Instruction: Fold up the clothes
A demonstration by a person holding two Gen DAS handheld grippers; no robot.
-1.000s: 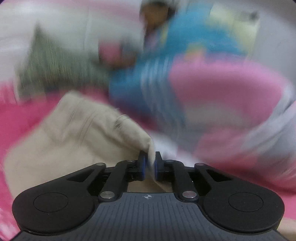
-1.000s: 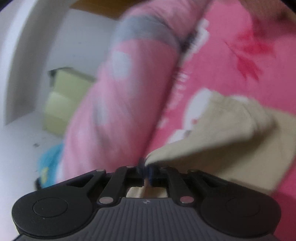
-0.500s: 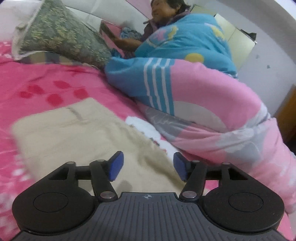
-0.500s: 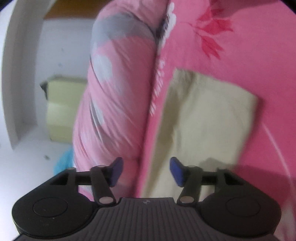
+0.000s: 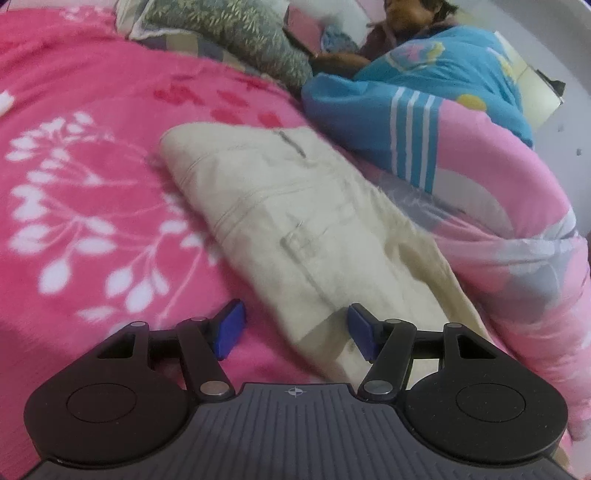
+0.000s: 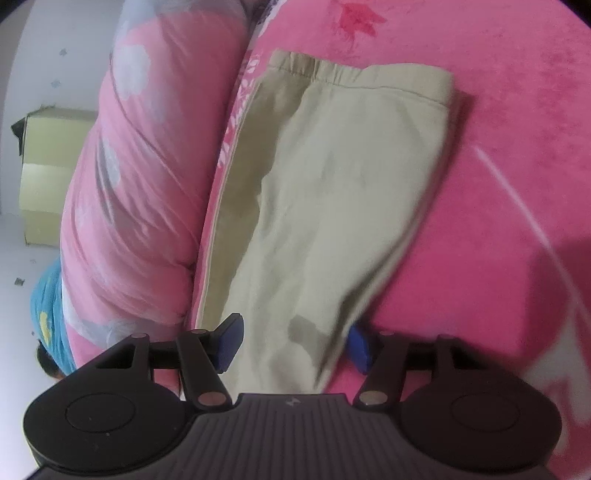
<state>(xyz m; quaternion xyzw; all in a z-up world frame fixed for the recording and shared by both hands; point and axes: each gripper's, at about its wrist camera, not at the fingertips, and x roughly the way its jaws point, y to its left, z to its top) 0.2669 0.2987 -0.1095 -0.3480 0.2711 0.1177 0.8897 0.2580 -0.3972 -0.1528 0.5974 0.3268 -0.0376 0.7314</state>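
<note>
Now that both claws have let go, the trousers (image 6: pixel 332 192) lie folded on the bed (image 5: pixel 92 147), their near end between the spread fingers of the left claw (image 5: pixel 295 330) and right claw (image 6: pixel 293 341); I'd judge another fold remains

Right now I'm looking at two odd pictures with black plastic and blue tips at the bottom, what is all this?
Those are two hand-held grippers, each carrying a camera that looks along its fingers. One picture comes from the left gripper, the other from the right gripper. Both stand open, holding nothing. Between their blue tips lie folded beige trousers on a pink bedspread. Beside the trousers a person lies under a pink and blue quilt.
</note>
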